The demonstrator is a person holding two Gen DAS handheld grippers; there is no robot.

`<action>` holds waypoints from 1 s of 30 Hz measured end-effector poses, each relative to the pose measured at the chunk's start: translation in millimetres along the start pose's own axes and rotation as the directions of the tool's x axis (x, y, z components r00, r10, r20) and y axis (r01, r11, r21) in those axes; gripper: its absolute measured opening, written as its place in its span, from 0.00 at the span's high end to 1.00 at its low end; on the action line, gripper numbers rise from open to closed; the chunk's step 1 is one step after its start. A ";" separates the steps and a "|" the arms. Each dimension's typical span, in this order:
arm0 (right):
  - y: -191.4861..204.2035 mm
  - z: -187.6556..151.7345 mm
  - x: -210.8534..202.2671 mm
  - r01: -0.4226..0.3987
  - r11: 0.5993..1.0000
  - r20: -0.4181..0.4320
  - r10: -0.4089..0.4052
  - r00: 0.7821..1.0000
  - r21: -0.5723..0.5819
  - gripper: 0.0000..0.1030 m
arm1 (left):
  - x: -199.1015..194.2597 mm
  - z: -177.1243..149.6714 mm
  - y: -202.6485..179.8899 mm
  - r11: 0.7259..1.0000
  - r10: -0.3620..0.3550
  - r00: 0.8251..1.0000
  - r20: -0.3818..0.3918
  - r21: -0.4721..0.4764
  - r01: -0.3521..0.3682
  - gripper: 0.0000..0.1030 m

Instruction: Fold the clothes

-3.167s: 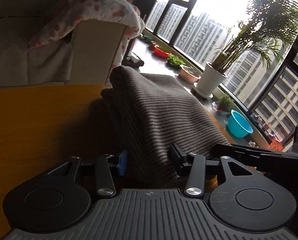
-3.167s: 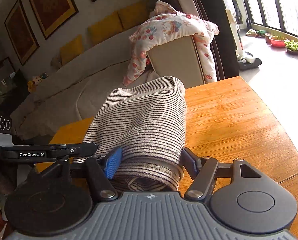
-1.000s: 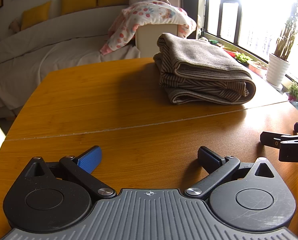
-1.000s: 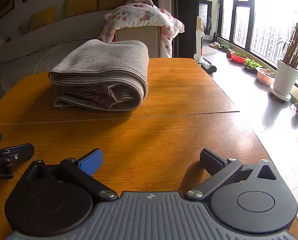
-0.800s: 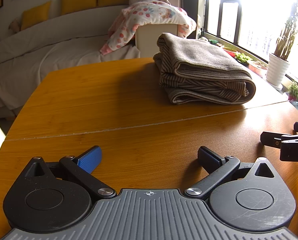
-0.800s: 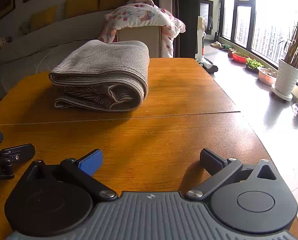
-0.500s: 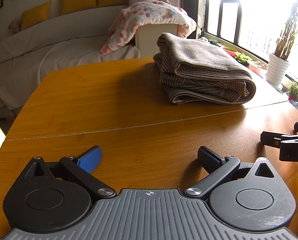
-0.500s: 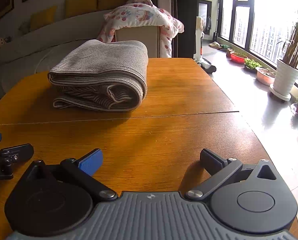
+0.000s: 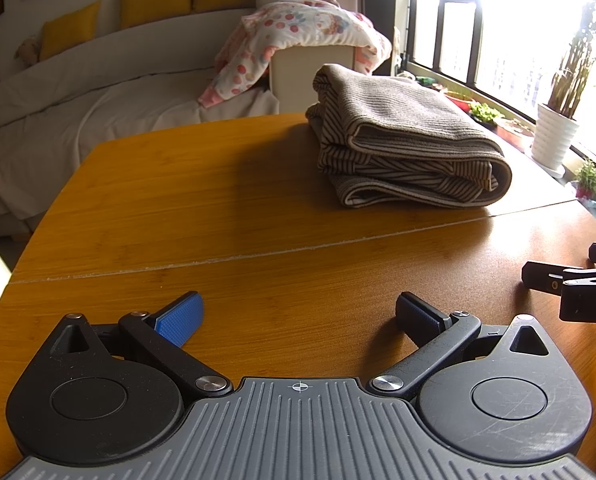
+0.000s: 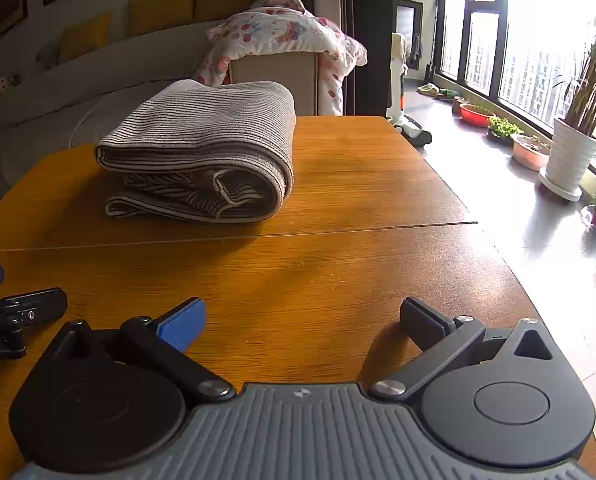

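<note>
A brown striped garment (image 9: 410,148) lies folded in a thick stack on the far half of the wooden table (image 9: 217,208); the right wrist view shows the same garment (image 10: 201,148) at the far left of the table (image 10: 358,208). My left gripper (image 9: 298,316) is open low over the near table edge, well short of the stack, nothing between its fingers. My right gripper (image 10: 302,316) is likewise open and empty near the front edge. Each gripper's tip shows at the side of the other's view.
A seam runs across the table (image 10: 338,232). Behind it stand a pale sofa (image 9: 77,112) and a box draped with a floral blanket (image 9: 306,36). Potted plants (image 10: 570,152) and bowls line the floor by the windows on the right.
About three seconds ago both grippers were shut on the garment's near edge; they have since let go and drawn back to the front of the table. Over the last second nothing has moved.
</note>
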State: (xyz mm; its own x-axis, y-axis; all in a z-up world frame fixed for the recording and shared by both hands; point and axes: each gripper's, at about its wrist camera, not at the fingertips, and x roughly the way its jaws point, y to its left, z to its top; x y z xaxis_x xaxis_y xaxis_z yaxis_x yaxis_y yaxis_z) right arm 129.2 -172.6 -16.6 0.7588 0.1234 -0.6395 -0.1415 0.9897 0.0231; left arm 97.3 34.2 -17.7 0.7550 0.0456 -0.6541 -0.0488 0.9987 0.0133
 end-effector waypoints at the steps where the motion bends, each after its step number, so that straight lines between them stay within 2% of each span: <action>1: 0.0 0.1 -0.1 0.000 1.000 -0.001 0.000 1.000 -0.001 0.00 | 0.4 0.7 0.7 1.000 -0.002 1.000 -0.003 0.000 0.002 0.00; 7: -1.0 2.1 1.1 -0.005 1.000 -0.010 0.005 1.000 -0.005 0.00 | 1.3 2.2 -3.1 1.000 0.005 1.000 -0.011 -0.010 -0.005 0.00; 13: -1.4 4.3 2.9 -0.010 1.000 -0.016 0.010 1.000 -0.007 0.00 | 2.0 3.3 -9.2 0.998 -0.047 0.999 -0.011 0.031 0.048 0.00; 20: -1.3 2.9 2.0 -0.002 1.000 -0.011 0.002 1.000 -0.002 0.00 | 4.0 4.2 -9.4 1.000 -0.011 1.000 -0.003 0.003 0.011 0.00; 30: -2.3 2.5 1.7 0.006 1.000 -0.009 -0.006 1.000 0.005 0.00 | 4.0 3.9 -8.0 1.000 -0.004 1.000 -0.001 -0.004 0.004 0.00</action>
State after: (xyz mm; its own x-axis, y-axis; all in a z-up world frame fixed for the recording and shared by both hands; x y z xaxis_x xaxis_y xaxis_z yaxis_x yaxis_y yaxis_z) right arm 132.4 -174.5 -15.7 0.7539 0.1169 -0.6465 -0.1337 0.9908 0.0231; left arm 103.2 26.5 -17.4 0.7547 0.0413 -0.6548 -0.0482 0.9988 0.0074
